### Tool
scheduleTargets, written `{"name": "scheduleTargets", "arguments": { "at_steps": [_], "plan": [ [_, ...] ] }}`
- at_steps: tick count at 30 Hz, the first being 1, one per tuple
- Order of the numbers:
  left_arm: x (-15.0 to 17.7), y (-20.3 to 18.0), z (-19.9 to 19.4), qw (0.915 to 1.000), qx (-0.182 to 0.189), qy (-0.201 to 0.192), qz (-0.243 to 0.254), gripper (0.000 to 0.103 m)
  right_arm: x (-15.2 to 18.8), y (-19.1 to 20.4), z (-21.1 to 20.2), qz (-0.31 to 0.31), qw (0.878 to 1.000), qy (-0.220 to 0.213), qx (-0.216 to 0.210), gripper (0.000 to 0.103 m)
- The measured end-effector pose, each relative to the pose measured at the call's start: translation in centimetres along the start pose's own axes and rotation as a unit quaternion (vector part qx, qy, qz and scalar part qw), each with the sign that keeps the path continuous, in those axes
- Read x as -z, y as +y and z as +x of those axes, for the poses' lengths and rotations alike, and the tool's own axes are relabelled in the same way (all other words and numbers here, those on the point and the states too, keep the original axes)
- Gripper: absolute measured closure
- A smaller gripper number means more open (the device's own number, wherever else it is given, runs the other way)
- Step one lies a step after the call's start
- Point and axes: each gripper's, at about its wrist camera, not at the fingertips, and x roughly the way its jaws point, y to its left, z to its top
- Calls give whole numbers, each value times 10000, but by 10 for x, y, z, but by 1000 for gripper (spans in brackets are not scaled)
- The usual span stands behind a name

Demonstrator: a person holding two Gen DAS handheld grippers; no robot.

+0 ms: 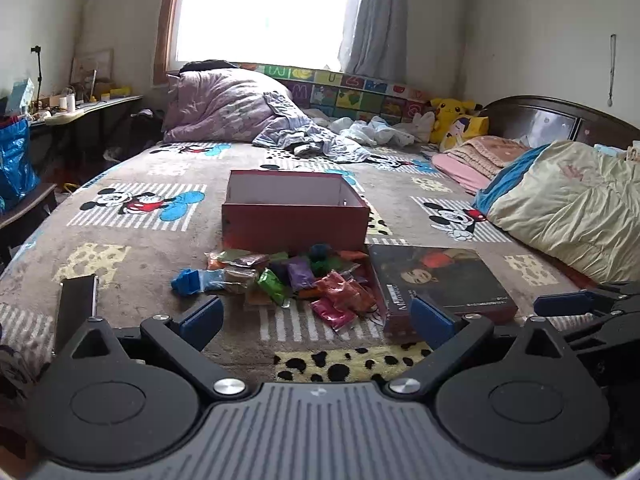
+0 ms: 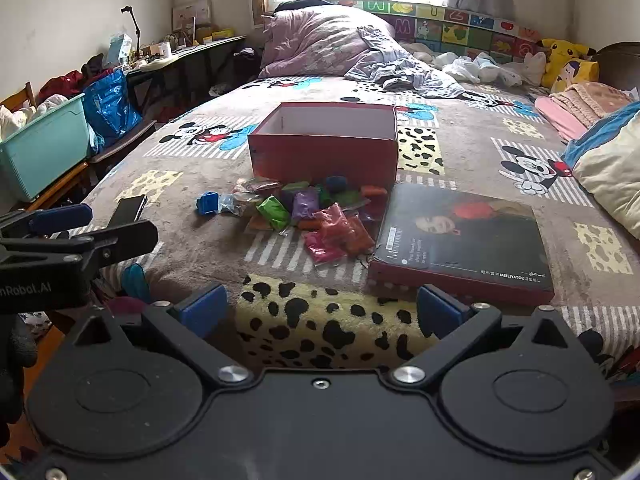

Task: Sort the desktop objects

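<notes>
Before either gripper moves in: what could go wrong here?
1. The clay packets lie overlapped in a loose pile; a grasp may drag out several.
2. The pile touches the box lid; a sweep could snag it.
3. The red box sits on a soft blanket, so it may slide or tip if bumped.
</notes>
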Motion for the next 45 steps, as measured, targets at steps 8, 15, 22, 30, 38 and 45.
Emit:
{"name": "scheduleTargets", "arguments": {
  "at_steps": [8,15,22,30,38,45],
  "plan": [
    [0,-3,-3,9999,89,-6,-132,3,0,-2,3,50,10000,-34,-62,0],
    [5,-12,-2,10000,23,-56,13,3,0,0,0,8,10000,-37,-16,0],
    [5,-13,-3,9999,-65,-90,42,3,1,-3,0,53,10000,-48,-15,0],
    [6,-14,-2,9999,-128,-66,83,3,2,-1,1,17,10000,-43,13,0],
    [8,-18,2,9998,-133,-37,163,3,2,-7,0,119,9999,-85,21,0],
    [7,-17,3,9998,-116,-42,152,3,3,-11,1,146,9999,-86,26,0]
  ]
}}
